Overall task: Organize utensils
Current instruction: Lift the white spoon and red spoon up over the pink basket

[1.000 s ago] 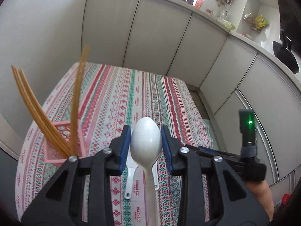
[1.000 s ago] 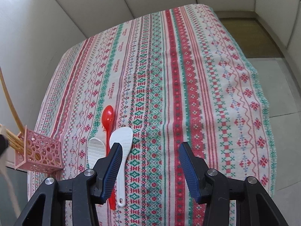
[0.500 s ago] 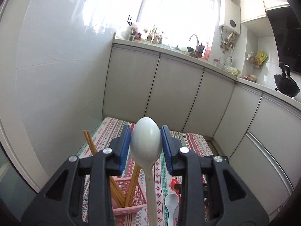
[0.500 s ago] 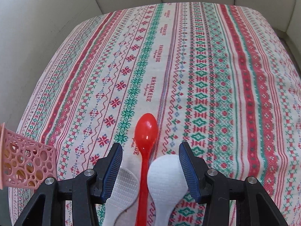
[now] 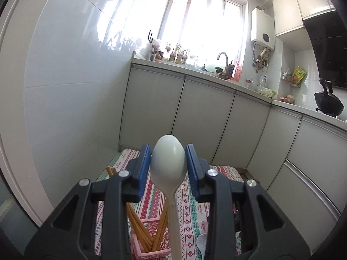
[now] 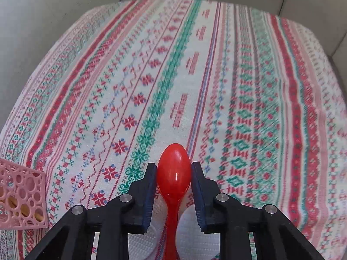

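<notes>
The right gripper (image 6: 174, 173) has swept in over the red spoon (image 6: 174, 173), and its jaws are closing around the bowl, pads at either side. Meanwhile the left gripper (image 5: 168, 162) has tipped up from the table toward the cabinets, pinching the white spoon (image 5: 168, 162) by its bowl, handle hanging down. The pink basket (image 5: 149, 243) with the chopsticks (image 5: 138, 223) sits directly beneath that handle, so the left hand looks nearer the drop. The red spoon lies lengthwise between two white paddles (image 6: 195, 234) on the tablecloth (image 6: 238, 75). Tight flanks there, open cloth ahead, basket off to the left.
</notes>
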